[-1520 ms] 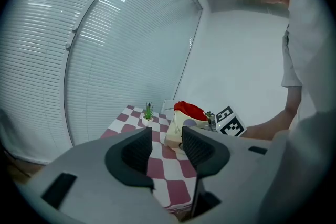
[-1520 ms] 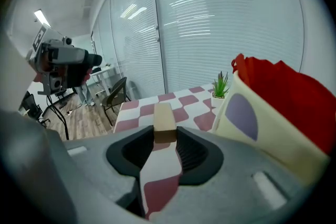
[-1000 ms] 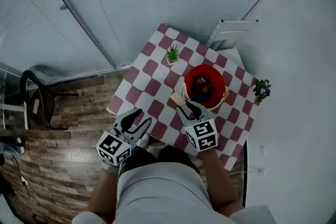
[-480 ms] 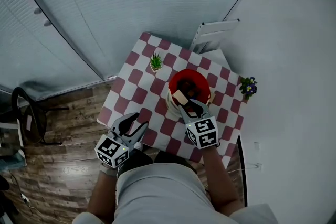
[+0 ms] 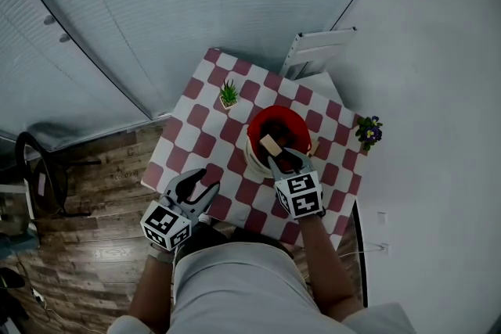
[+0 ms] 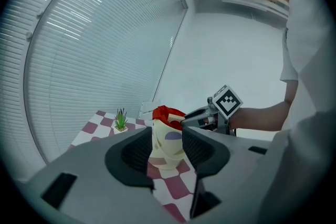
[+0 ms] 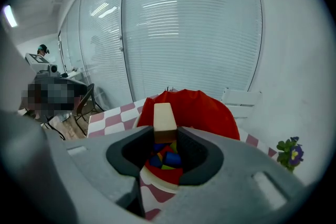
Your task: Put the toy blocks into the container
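From above, my right hand-held gripper covers part of the container (the blocks inside show only as coloured scraps). Half-closed, it pinches a pale wooden block over the near red rim. My left hand-held gripper stands open, holding nothing, near the checked worktop's edge.

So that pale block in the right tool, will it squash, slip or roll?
Probably rigid: the pale block shows crisp edges while pinched in the right tool. Flat faces suggest it won't roll. Likely light, being small beside the red-lined container.
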The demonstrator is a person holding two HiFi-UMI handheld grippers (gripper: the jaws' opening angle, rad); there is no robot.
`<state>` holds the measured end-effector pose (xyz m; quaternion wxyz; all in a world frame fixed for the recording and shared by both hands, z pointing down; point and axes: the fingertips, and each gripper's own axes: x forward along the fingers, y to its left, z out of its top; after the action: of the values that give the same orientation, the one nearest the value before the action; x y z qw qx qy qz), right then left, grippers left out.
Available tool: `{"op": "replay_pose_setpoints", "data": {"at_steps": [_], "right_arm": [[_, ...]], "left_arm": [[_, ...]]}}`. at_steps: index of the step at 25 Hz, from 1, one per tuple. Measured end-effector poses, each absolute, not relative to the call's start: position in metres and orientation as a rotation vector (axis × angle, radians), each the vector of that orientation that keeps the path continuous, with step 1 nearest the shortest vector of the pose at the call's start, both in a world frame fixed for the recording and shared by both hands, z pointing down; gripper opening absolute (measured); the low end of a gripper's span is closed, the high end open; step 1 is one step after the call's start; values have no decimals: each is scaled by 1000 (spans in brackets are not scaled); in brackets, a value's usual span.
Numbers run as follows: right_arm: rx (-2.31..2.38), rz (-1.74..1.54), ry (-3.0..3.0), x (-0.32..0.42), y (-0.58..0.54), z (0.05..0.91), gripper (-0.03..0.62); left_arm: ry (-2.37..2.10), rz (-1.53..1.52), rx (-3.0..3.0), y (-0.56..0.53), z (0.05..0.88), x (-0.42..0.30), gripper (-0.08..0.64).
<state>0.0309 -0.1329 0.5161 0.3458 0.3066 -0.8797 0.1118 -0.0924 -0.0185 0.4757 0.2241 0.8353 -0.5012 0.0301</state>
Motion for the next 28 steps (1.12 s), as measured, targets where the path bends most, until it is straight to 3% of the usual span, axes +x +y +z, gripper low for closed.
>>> {"op": "replay_pose_setpoints", "data": {"at_steps": [15, 28], "right_arm": [[846, 314, -2292, 34, -133, 514, 140], [1138, 345, -2281, 94, -116, 486, 140]], "left_arm": [[-1341, 90, 2324, -17, 479, -87, 156], [-1141, 135, 2443, -16, 479, -50, 156]]}}
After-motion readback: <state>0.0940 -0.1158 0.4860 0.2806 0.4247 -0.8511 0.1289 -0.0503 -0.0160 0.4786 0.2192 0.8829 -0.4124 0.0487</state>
